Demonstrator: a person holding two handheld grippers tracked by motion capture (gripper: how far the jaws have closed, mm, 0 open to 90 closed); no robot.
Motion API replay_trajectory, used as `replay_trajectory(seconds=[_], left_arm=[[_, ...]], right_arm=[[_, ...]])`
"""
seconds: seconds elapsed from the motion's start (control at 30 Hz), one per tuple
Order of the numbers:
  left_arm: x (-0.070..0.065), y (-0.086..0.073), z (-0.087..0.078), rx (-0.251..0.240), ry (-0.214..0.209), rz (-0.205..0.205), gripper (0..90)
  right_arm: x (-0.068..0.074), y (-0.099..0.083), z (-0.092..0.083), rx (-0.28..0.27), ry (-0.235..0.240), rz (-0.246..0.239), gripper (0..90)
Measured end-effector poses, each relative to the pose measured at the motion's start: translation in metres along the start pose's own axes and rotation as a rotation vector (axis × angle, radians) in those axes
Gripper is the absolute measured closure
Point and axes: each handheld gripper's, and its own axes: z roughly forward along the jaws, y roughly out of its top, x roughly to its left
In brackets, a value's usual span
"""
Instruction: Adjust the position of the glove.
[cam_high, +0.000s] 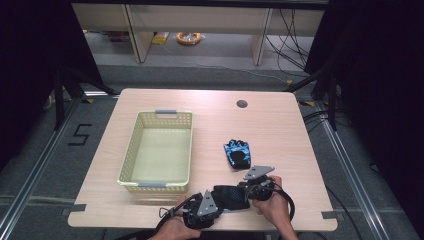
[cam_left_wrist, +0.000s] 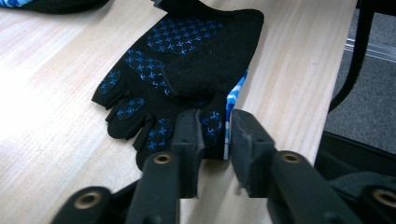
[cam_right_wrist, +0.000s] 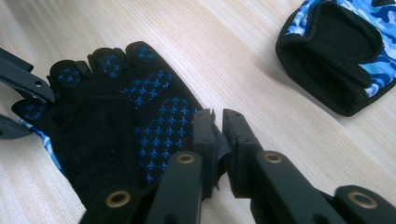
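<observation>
A black fingerless glove (cam_high: 230, 196) with blue dot print lies palm up and flat at the table's front edge, between my two grippers. My left gripper (cam_left_wrist: 215, 128) stands at its finger end; the glove's (cam_left_wrist: 187, 60) blue side edge sits in a clear gap between the jaws. My right gripper (cam_right_wrist: 217, 123) stands at the cuff end of the glove (cam_right_wrist: 107, 135), jaws a narrow gap apart with a fold of the cuff edge in between. A second glove (cam_high: 237, 154), blue camouflage with a black palm, lies just beyond on the table.
A pale yellow plastic basket (cam_high: 129, 150) with nothing in it stands at the left of the wooden table (cam_high: 220, 120). A round cable hole (cam_high: 242, 104) is at the back right. The table's front edge runs just under both hands.
</observation>
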Motion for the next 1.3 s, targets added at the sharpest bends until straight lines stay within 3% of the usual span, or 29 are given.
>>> replay_trajectory(seconds=[0.1, 0.13, 0.2, 0.27, 0.3, 0.43, 0.47, 0.53, 0.57, 0.6, 0.67, 0.73, 0.77, 0.87, 0.97, 1.0, 1.1, 1.23, 1.3], left_arm=[[0.0, -0.001, -0.002, 0.006, 0.006, 0.001, 63.4], [0.0, -0.002, -0.003, 0.008, 0.012, -0.013, 56.3], [0.0, -0.003, -0.004, 0.009, -0.004, -0.028, 53.3], [0.0, -0.004, -0.008, -0.002, -0.004, -0.041, 46.7], [0.0, -0.004, -0.008, -0.002, -0.004, -0.041, 43.4], [0.002, -0.005, -0.021, -0.019, -0.006, -0.062, 38.1], [0.002, -0.008, -0.028, -0.036, -0.01, -0.085, 35.7], [0.003, -0.01, -0.032, -0.027, -0.001, -0.081, 34.6], [0.003, -0.014, -0.035, -0.039, -0.002, -0.107, 33.5], [0.004, -0.016, -0.038, -0.039, -0.007, -0.105, 31.4], [0.007, -0.025, -0.047, -0.02, 0.0, -0.13, 30.2], [0.01, -0.03, -0.054, -0.031, -0.005, -0.146, 29.7], [0.009, -0.031, -0.055, -0.053, -0.009, -0.185, 29.3], [0.013, -0.035, -0.061, -0.047, -0.007, -0.196, 28.9], [0.016, -0.04, -0.065, -0.046, 0.004, -0.216, 28.7], [0.017, -0.042, -0.066, -0.025, 0.005, -0.215, 28.7], [0.019, -0.046, -0.068, -0.028, 0.0, -0.233, 28.2], [0.022, -0.051, -0.072, -0.014, 0.014, -0.221, 27.8], [0.022, -0.054, -0.073, -0.033, 0.01, -0.254, 27.8]], right_arm=[[0.001, 0.0, -0.001, 0.004, -0.007, 0.021, 74.7], [0.001, 0.0, -0.004, 0.004, -0.009, 0.05, 69.4], [0.001, -0.001, -0.003, -0.018, -0.011, 0.053, 66.6], [-0.001, -0.001, -0.009, -0.027, -0.031, 0.097, 57.2], [-0.001, -0.001, -0.009, -0.027, -0.031, 0.097, 57.2], [-0.006, -0.002, -0.013, -0.082, -0.066, 0.138, 46.5], [-0.007, -0.001, -0.014, -0.118, -0.079, 0.175, 43.1], [-0.01, -0.001, -0.015, -0.131, -0.088, 0.17, 42.2], [-0.011, -0.001, -0.016, -0.14, -0.098, 0.192, 41.4], [-0.014, 0.0, -0.017, -0.167, -0.113, 0.217, 42.2], [-0.018, 0.003, -0.02, -0.174, -0.133, 0.23, 41.8], [-0.023, 0.006, -0.021, -0.208, -0.13, 0.252, 41.5], [-0.025, 0.009, -0.022, -0.211, -0.131, 0.262, 41.2], [-0.032, 0.017, -0.019, -0.219, -0.139, 0.283, 39.2], [-0.035, 0.027, -0.01, -0.215, -0.113, 0.306, 36.9], [-0.036, 0.03, -0.006, -0.211, -0.124, 0.297, 36.9], [-0.038, 0.04, 0.005, -0.184, -0.141, 0.283, 37.1], [-0.041, 0.051, 0.018, -0.172, -0.136, 0.274, 40.2], [-0.041, 0.056, 0.028, -0.166, -0.146, 0.264, 43.0]])
